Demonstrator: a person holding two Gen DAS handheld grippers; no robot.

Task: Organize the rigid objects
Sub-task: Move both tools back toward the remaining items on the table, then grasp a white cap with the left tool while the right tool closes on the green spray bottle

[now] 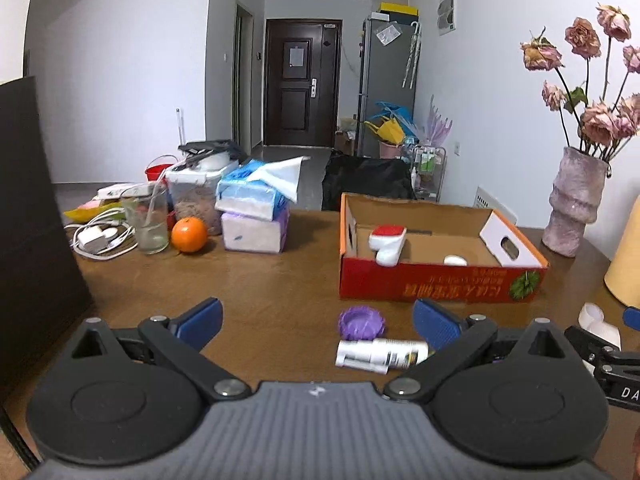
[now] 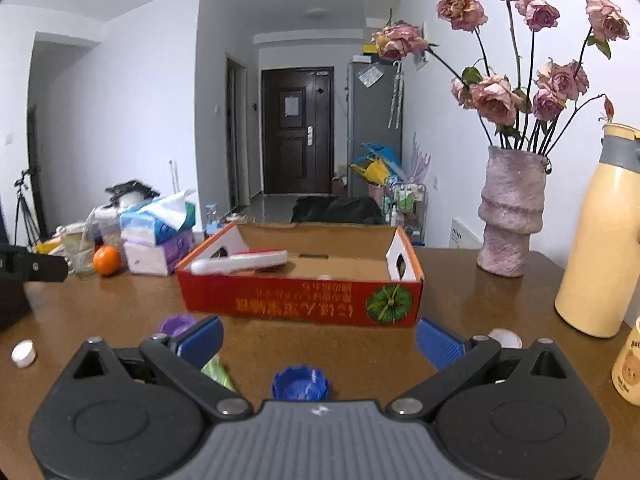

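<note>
Left gripper (image 1: 318, 322): fingers spread wide, holding nothing, low over the brown worktop (image 1: 260, 280). Just ahead of it, a purple cap (image 1: 361, 322) and a white bottle (image 1: 381, 354) lying on its side, the two touching or nearly so.

Right gripper (image 2: 319, 342): fingers spread wide, holding nothing. Between them, near the camera, a blue cap (image 2: 301, 384); a green item (image 2: 218, 372), partly hidden, by the left finger.

Cardboard box (image 1: 440, 282): open, red-sided, behind the caps; holds a red-and-white item (image 1: 387, 242) and a small white piece (image 1: 455, 260).

Loose white cap (image 2: 23, 353) at the worktop's left. Vase (image 2: 510, 216) with dried roses stands right of the box.
</note>
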